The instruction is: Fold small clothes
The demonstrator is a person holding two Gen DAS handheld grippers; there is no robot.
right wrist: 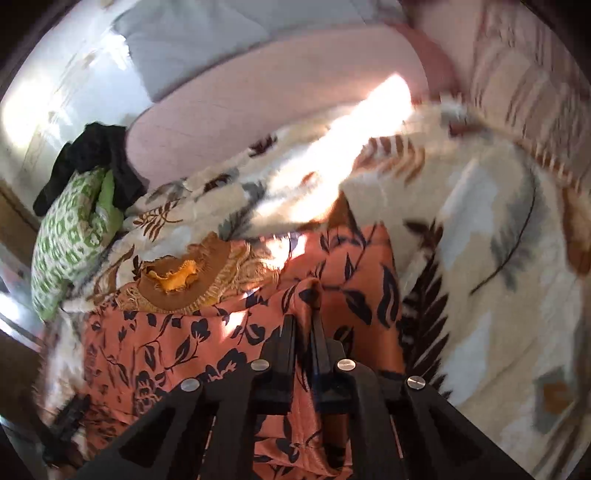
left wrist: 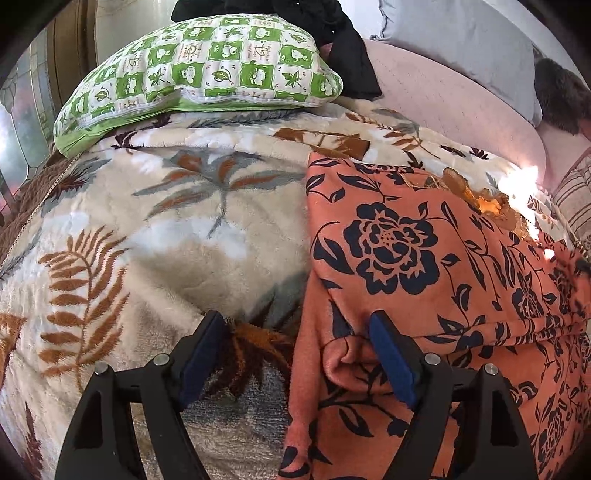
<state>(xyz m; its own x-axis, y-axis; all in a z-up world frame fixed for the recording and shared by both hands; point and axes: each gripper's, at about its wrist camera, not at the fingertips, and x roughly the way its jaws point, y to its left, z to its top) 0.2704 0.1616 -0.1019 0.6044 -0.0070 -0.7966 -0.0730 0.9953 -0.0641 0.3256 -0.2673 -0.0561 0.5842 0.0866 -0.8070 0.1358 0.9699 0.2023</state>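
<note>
An orange garment with dark blue flowers (left wrist: 399,251) lies spread on a cream leaf-print blanket (left wrist: 177,221). My left gripper (left wrist: 295,328) is open over the garment's left edge. Its left finger (left wrist: 205,343) is above the blanket, and its right finger (left wrist: 388,350) rests against a raised fold of the cloth. In the right wrist view, which is blurred, my right gripper (right wrist: 303,325) is shut on a pinched-up ridge of the same orange garment (right wrist: 184,332). The cloth pokes up just past the fingertips.
A brown and yellow frilled cloth (right wrist: 177,280) lies at the garment's far edge. A green checked pillow (left wrist: 207,70) with black clothing (left wrist: 332,29) sits at the back. A pink sheet (left wrist: 443,96), a grey pillow (left wrist: 465,40), a person's head (left wrist: 561,96) and a striped cushion (left wrist: 576,199) are to the right.
</note>
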